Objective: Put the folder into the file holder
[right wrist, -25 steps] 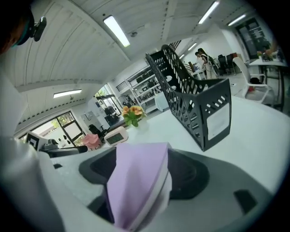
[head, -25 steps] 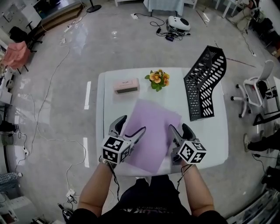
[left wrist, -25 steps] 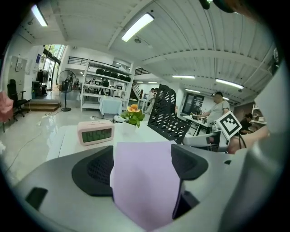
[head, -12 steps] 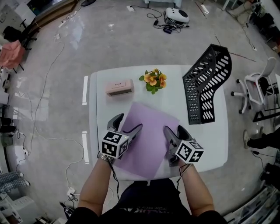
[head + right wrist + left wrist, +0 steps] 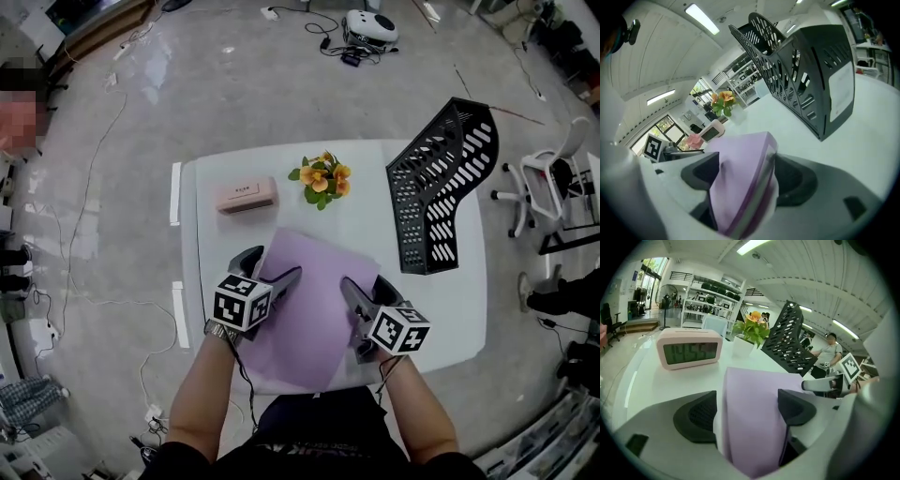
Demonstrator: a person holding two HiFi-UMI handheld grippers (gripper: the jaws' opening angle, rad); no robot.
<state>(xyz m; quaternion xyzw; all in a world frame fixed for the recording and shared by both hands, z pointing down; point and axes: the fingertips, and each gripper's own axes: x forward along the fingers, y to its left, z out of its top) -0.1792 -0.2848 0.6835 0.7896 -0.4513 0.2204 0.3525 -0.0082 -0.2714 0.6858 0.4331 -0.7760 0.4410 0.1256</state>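
Twice over had hold of the purple folder [image 5: 314, 300]: once with the left tool [image 5: 277, 262] at its left edge, once with the right tool [image 5: 364, 284] at its right edge. Found it low in the middle of the head view, slantwise over the near part of the white worktop [image 5: 441, 309], with both side edges raised into the jaws. Saw in each gripper view the jaws drawn in onto the purple sheet, with nothing else between them.

Noted little change from a second before: same grip at the same two edges, much the same gap between the folder's far corner and the pink clock [image 5: 246, 195]; only the framing had shifted. Judged from that the lift as hardly begun and the task as early.

Placed the black file holder [image 5: 436, 197] at upper right of the frame, standing on the worktop's right side, apart from the folder. Placed the clock above and left of the folder, and the potted orange flowers [image 5: 321, 178] just right of the clock, both beyond the far corner. Judged neither to block a straight carry rightward, though a swung corner could brush the flowers. Expected a thin folder to sag between two grips, and so to need turning on edge before meeting a slot.
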